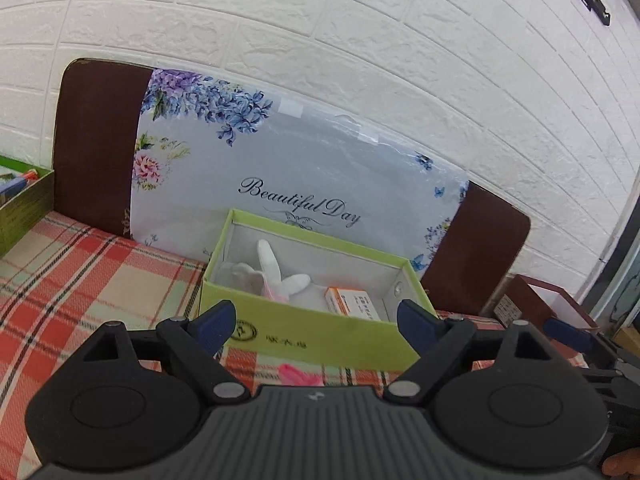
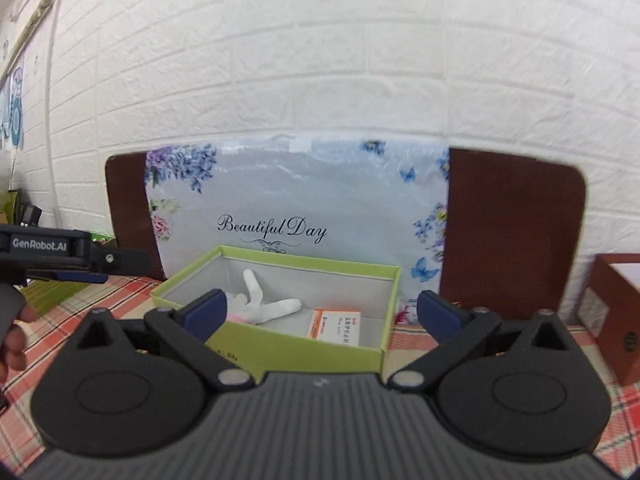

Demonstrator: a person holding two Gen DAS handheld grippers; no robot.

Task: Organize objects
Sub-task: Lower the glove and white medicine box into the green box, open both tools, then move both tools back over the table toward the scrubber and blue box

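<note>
A: Left tool (image 1: 316,318): item one. State?

B: Released; blue pads spread wide, nothing between them. It hovered just in front of the green box's near wall.

A: Items to its left?

B: Second green box (image 1: 22,208) at the far left edge of the counter (image 1: 80,280), which was covered in red plaid cloth. Contents unclear.

A: Centre?

B: Green box (image 2: 288,350), open-topped, grey-lined. Inside, toward the left: white plush toy (image 2: 262,304) with long ears, one upright, one lying flat. Toward the right: orange-and-white carton (image 2: 336,322), lying flat on the box floor. The two sat near each other, apart.

A: Anything in front of the box?

B: Pink object (image 1: 298,376) on the cloth, partly hidden by the left tool body; kind not determinable.

A: Behind?

B: Floral panel (image 2: 300,200) reading "Beautiful Day", leaning against a white brick wall (image 2: 320,60).

A: Right tool (image 2: 318,314)?

B: Released also; pads wide apart, empty, near the box's front right corner.

A: Far right?

B: Brown box (image 2: 616,320) on the counter.
</note>
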